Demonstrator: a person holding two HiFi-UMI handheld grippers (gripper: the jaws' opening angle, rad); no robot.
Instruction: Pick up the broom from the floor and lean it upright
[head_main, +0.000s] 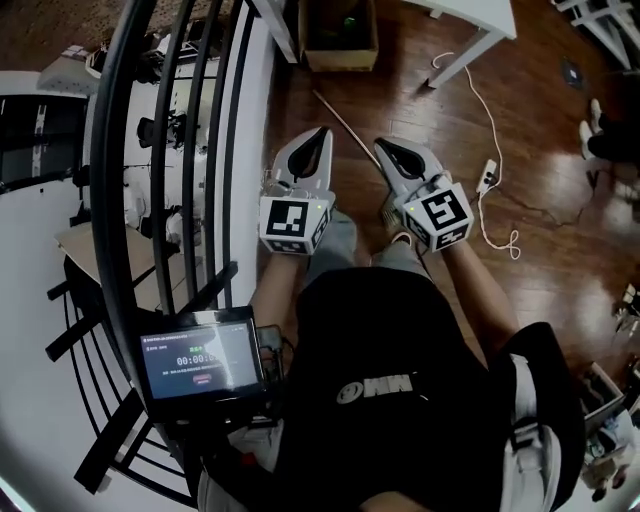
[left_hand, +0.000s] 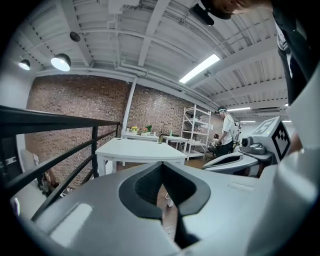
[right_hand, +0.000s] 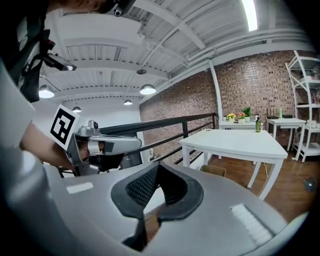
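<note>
A thin pale stick, the broom handle (head_main: 340, 118), lies slanted on the wooden floor ahead of me; its lower end runs out of sight between the two grippers. I cannot make out a broom head. My left gripper (head_main: 322, 132) (left_hand: 161, 164) is held out over the floor just left of the handle, jaws shut with nothing between them. Just right of the handle, my right gripper (head_main: 381, 145) (right_hand: 158, 164) is also shut and empty. Both are held in the air, apart from the handle.
A black railing (head_main: 190, 120) runs along the left. A cardboard box (head_main: 338, 45) and a white table (head_main: 480, 15) (left_hand: 135, 150) (right_hand: 235, 142) stand ahead. A white cable with a power strip (head_main: 489, 175) lies at right. A person (left_hand: 228, 132) stands by the shelves.
</note>
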